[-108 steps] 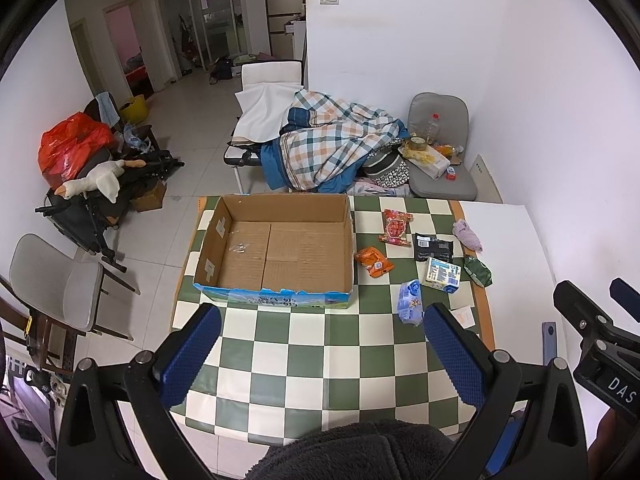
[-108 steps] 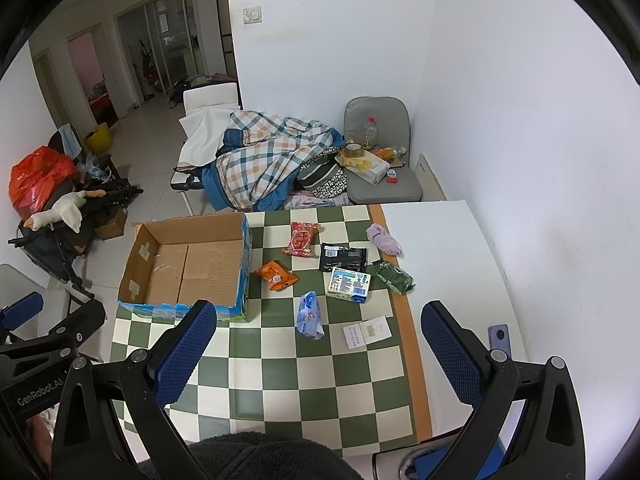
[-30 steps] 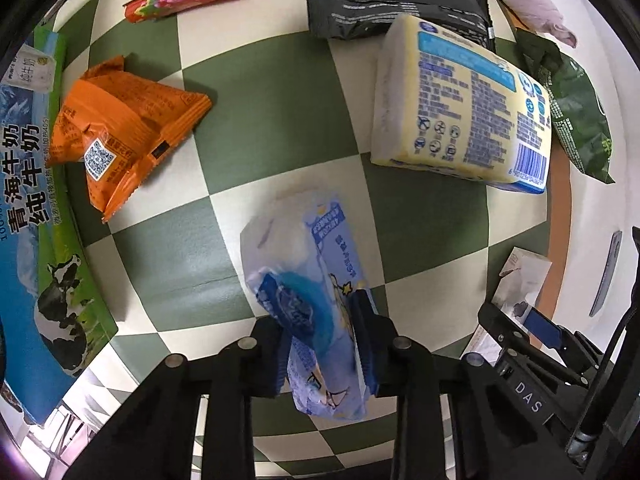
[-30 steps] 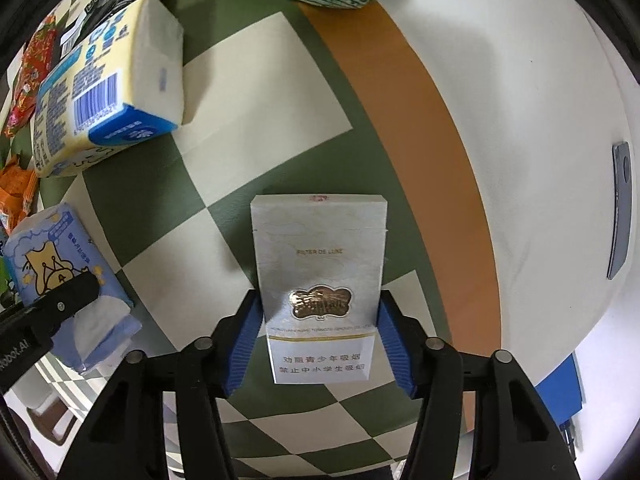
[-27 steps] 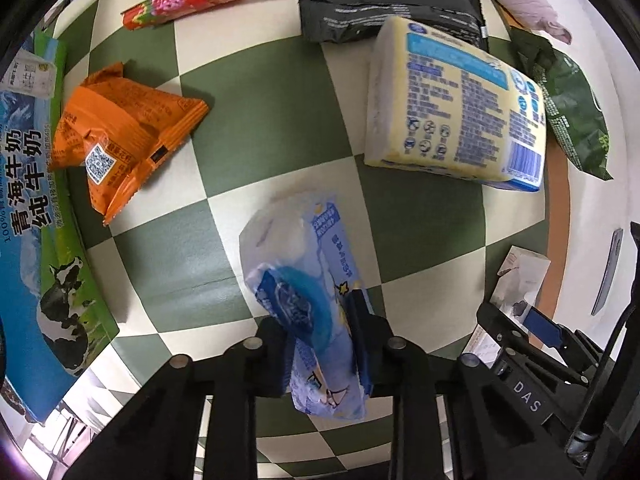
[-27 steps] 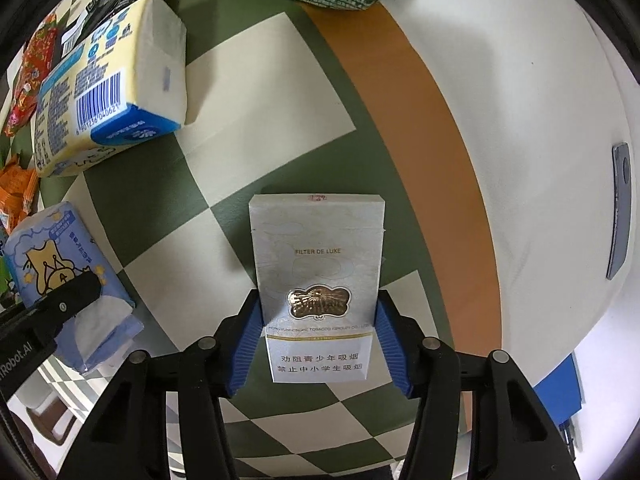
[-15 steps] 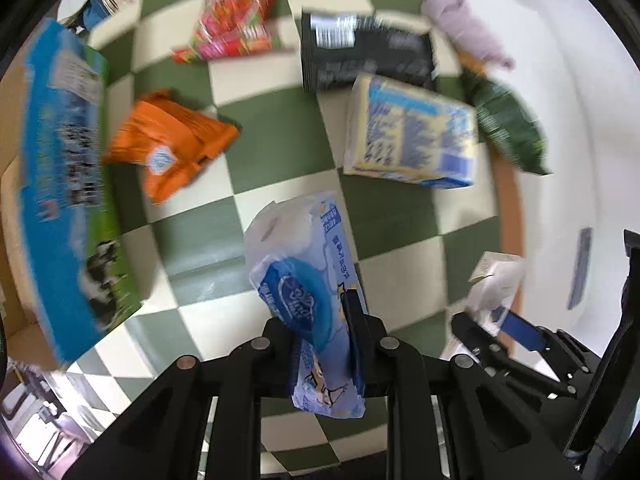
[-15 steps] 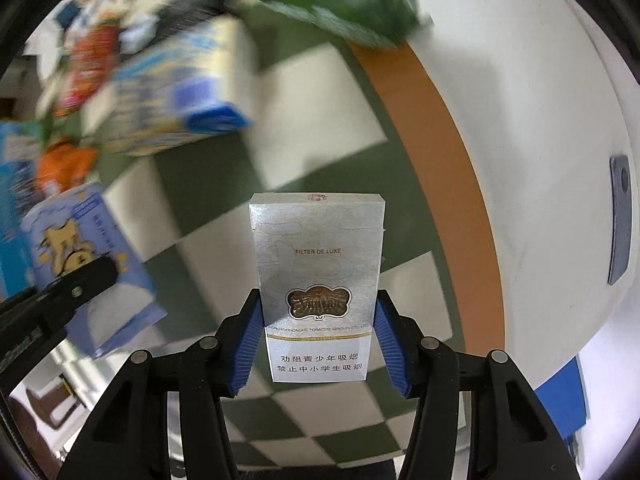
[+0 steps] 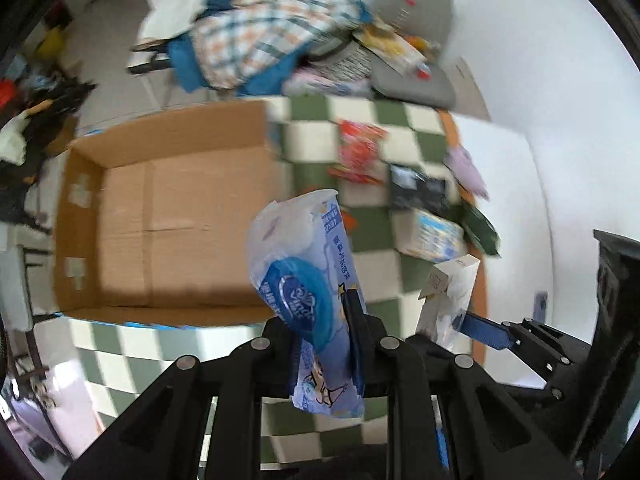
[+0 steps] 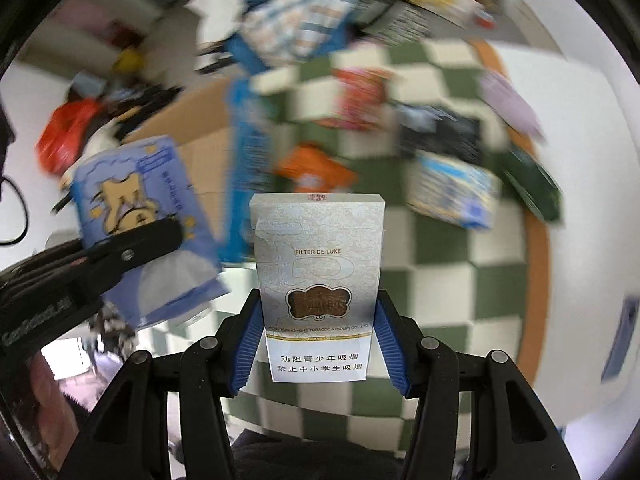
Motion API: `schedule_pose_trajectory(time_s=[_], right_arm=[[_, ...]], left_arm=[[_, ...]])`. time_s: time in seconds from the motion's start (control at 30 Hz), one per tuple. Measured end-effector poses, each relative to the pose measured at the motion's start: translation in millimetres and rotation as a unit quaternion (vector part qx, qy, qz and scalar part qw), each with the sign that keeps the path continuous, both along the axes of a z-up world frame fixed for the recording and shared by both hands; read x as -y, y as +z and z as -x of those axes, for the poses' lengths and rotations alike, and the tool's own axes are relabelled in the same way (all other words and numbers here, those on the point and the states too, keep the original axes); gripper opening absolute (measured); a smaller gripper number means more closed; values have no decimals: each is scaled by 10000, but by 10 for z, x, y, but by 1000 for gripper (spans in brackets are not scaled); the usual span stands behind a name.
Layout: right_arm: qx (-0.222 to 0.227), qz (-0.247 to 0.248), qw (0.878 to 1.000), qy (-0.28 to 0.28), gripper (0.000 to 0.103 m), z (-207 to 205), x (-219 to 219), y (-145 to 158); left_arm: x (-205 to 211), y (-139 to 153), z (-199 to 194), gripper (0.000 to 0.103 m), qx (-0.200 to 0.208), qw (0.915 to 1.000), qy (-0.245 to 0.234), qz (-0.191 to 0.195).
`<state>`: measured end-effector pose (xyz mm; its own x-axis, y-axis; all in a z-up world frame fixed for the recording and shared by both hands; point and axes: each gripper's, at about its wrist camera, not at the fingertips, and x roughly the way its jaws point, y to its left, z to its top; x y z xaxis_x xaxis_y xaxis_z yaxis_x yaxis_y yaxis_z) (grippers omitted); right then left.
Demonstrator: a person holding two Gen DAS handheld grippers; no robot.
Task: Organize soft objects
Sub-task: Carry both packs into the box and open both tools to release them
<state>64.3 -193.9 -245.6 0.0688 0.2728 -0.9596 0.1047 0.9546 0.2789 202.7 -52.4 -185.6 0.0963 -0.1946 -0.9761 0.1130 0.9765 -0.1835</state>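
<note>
My left gripper [image 9: 326,320] is shut on a blue tissue pack [image 9: 304,256] and holds it in the air near the front right corner of the open cardboard box [image 9: 168,224]. The pack also shows in the right wrist view [image 10: 140,208]. My right gripper [image 10: 318,336] is shut on a white cigarette pack [image 10: 318,264], lifted above the checkered table [image 10: 440,280]; the pack also shows in the left wrist view [image 9: 452,292]. Both views are blurred by motion.
On the table right of the box lie an orange snack bag [image 10: 316,168], a red snack bag [image 9: 360,148], a black packet [image 9: 420,192], a yellow-blue tissue block [image 9: 436,236], a green bag [image 9: 480,228] and a purple cloth [image 9: 466,168]. Chairs with piled clothes [image 9: 256,28] stand behind.
Both grippers have lifted their packs off the table and risen well above it. The left one has swung toward the box, whose inside now shows.
</note>
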Motion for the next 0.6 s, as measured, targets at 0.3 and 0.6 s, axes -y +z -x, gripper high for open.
schedule_pose_trajectory(time_s=[0.3,0.6], right_arm=[[75,-110,9975,700,56,-1475,-1408,257],[-344,256,9968,677,56,-2431,-2152,-434]], left_arm=[[-1317,-378,-609,17,-490,9959,753,141],[-1891,-1265,-1308,17,-1164,9909,598,325]])
